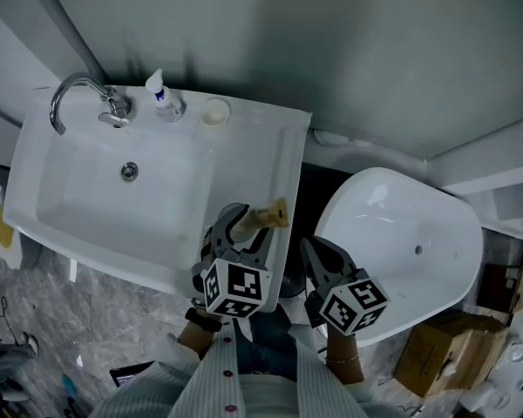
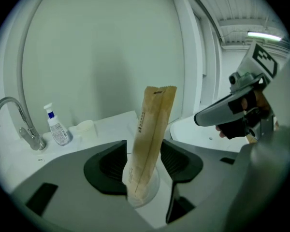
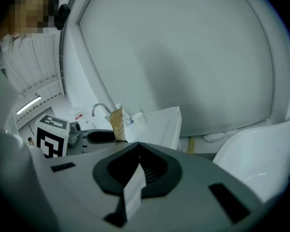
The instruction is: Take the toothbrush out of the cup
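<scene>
A toothbrush in a tan paper wrapper (image 1: 268, 216) stands up between the jaws of my left gripper (image 1: 242, 222), over the sink's right front corner. In the left gripper view the wrapper (image 2: 152, 134) rises upright, and the left gripper (image 2: 144, 170) is shut on its lower end. A small white cup (image 1: 214, 111) sits far off at the back of the sink counter, also seen as the cup (image 2: 85, 128) beside the bottle. My right gripper (image 1: 321, 258) hovers to the right, over the dark gap beside the sink. Its jaws (image 3: 137, 170) are together, with only a thin pale strip between them.
A chrome faucet (image 1: 80, 94) and a small pump bottle (image 1: 164, 98) stand at the back of the white sink (image 1: 61, 207). A white oval toilet or tub (image 1: 410, 251) lies to the right, with a cardboard box (image 1: 440, 351) near it. The floor is grey stone.
</scene>
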Available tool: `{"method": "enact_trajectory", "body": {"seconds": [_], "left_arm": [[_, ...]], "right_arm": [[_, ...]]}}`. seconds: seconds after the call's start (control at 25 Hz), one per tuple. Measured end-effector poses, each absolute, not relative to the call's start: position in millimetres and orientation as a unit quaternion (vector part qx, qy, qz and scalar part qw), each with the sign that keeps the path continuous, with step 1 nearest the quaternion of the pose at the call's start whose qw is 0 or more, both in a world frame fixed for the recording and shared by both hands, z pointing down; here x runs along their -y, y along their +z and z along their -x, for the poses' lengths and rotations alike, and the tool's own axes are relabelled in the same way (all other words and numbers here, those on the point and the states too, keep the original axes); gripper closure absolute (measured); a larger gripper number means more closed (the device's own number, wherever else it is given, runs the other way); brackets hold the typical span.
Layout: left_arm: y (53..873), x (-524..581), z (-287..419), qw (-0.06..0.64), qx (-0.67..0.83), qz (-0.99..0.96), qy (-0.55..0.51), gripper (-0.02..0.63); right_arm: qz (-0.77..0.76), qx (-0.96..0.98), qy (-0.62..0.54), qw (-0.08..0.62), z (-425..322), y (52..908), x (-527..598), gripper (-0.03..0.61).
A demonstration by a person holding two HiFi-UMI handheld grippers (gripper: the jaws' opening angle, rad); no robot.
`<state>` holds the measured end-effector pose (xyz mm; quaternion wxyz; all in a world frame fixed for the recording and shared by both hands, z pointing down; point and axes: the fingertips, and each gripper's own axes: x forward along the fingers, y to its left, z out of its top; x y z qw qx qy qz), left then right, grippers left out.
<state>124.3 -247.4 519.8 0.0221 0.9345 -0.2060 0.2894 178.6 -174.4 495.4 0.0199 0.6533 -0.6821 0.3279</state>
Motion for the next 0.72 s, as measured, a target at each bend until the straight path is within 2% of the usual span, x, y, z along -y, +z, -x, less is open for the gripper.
{"method": "enact_trajectory", "body": {"seconds": [0.16, 0.32, 0.72], "left_arm": [[520, 248, -123, 0.015, 0.214, -0.932, 0.293, 0.405], [519, 251, -121, 0.013, 0.222, -0.93, 0.292, 0.456], [517, 259, -115, 0.011, 0.24, -0.926, 0.29, 0.529]], "right_arm": [[-0.654, 0.682, 0.327, 0.021, -181, 495, 171, 0.566], [-0.656, 0.68, 0.327, 0.022, -185, 495, 168, 0.566], [-0.651, 0.685, 0.326, 0.026, -185, 497, 169, 0.566]]}}
